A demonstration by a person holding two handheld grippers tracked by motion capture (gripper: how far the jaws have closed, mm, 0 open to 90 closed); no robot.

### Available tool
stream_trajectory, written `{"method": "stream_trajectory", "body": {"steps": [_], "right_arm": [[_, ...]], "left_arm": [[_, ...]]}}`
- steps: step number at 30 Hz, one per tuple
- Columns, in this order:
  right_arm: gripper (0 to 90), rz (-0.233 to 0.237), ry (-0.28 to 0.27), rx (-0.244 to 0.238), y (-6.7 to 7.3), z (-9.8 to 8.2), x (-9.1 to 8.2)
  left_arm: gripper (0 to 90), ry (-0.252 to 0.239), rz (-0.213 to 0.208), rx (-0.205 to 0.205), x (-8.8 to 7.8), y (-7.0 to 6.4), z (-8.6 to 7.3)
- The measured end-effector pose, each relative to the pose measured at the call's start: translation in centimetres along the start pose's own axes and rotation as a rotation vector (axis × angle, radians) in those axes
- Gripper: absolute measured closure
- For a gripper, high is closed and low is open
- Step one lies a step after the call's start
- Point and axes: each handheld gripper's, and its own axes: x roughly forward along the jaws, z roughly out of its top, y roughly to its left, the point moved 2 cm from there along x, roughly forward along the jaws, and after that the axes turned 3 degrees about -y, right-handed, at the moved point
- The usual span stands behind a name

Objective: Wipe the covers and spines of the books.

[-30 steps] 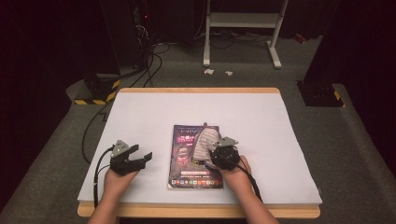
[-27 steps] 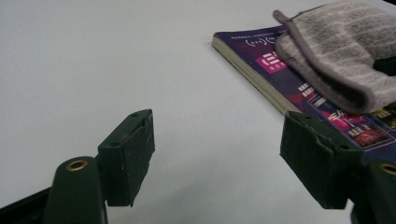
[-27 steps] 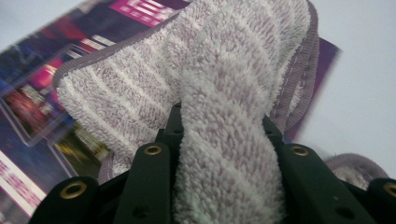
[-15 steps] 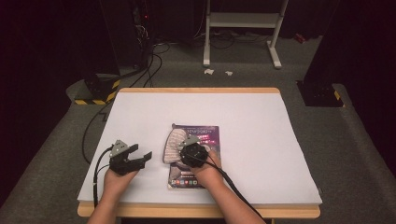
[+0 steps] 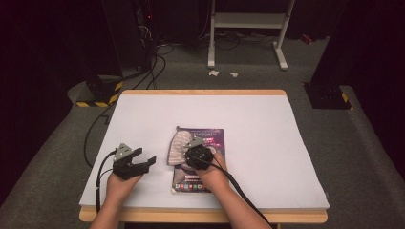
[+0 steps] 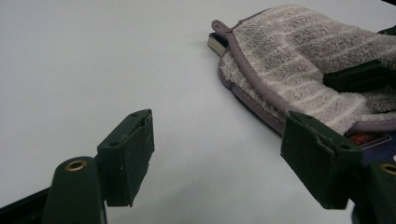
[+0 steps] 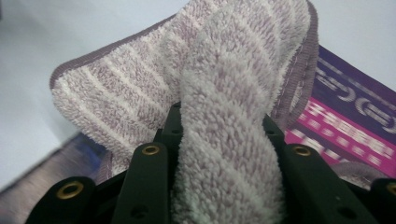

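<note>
Black tongs (image 5: pixel 149 161) with brass-ringed screw holes and blocky jaws. Grey three-cornered plate on top. Black cables trailing along bare forearms.

Towel (image 5: pixel 177 145) on magazine (image 5: pixel 206 162), table (image 5: pixel 267 124)

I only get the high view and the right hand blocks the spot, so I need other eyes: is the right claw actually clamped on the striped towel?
Observer: Yes. In the right gripper view a bunched fold of the towel is pinched between the right claw pads.
Operator: What lies under the towel?
Observer: A purple and pink magazine, showing beside the towel's edge.
Operator: Is the left claw holding anything?
Observer: No. In the left gripper view the left claw stands open over bare white table, with nothing between the pads.
</note>
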Motion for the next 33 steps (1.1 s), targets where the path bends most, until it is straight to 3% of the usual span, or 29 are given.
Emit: {"method": "stream_trajectory", "body": {"steps": [4,6,8,12,16,25,28,33], "right_arm": [[65.6,-0.02,-0.006,0.045,-1.9,-1.3,-0.9],[65.5,-0.044,-0.014,0.081,-3.8,-2.4,-1.8],[65.4,-0.052,-0.015,0.093,-4.3,-2.7,-2.0],[65.4,-0.099,-0.01,0.162,-7.4,-4.4,-3.6],[65.4,-0.124,-0.007,0.184,-8.7,-5.2,-4.3],[65.9,-0.121,-0.016,0.194,-9.1,-4.9,-3.7],[66.1,-0.116,-0.009,0.175,-8.6,-4.1,-3.0],[66.1,-0.091,-0.01,0.133,-6.5,-2.0,-0.9]], "left_arm": [[26.1,0.008,0.003,0.007,0.1,-0.1,-0.1],[26.1,0.008,0.003,0.008,0.1,-0.2,-0.1],[26.1,0.008,0.003,0.007,0.1,-0.1,-0.1],[26.0,0.011,0.003,0.004,0.2,-0.1,-0.1],[26.0,0.012,0.005,0.005,0.2,-0.1,-0.1],[26.0,0.01,0.002,-0.001,0.3,0.0,-0.1],[26.0,0.009,0.003,-0.003,0.3,0.0,-0.1],[26.0,0.01,0.002,-0.004,0.4,0.0,-0.1]]}}
